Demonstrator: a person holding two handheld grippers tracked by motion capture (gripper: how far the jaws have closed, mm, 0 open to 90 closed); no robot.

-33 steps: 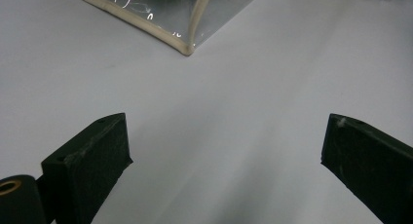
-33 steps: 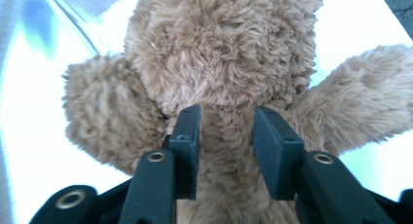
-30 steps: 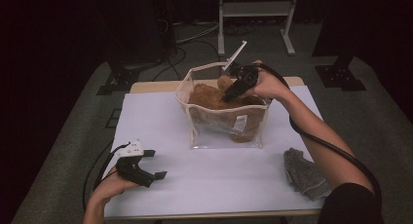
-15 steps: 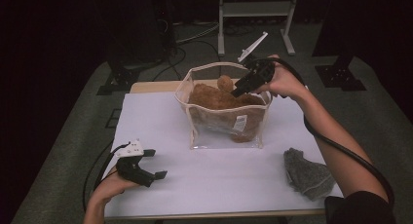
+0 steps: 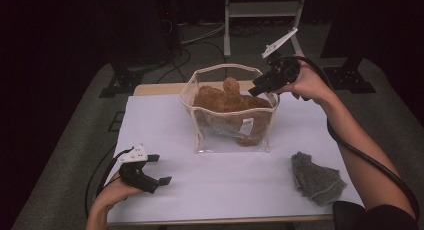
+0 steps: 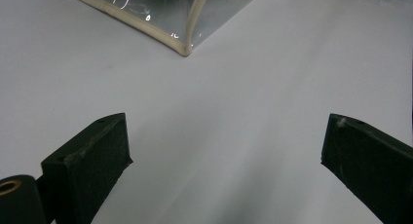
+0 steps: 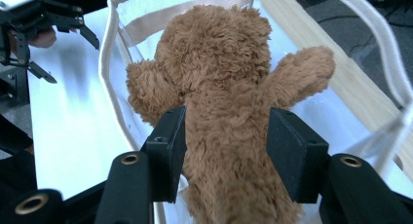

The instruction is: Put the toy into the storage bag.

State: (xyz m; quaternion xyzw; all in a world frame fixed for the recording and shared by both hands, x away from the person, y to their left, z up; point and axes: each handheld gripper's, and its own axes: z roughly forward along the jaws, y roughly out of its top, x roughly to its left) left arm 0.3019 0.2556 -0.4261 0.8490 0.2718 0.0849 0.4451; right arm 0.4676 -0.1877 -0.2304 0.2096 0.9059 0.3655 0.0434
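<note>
Here the right gripper hangs at the far right rim of the clear bag, its jaws spread with the teddy bear just below and between them; whether the pads touch the fur on either side cannot be told. The bear sits inside the bag, head away from this gripper and one arm flung out to its right. To do the grasp well, I would judge it best to come straight down over the bear's body, keep both pads clear of the bag's pale trim, and close on the thick middle, not a limb. The left gripper rests well off on the white tabletop, jaws wide and holding nothing, with the bag's near corner ahead of it.
</note>
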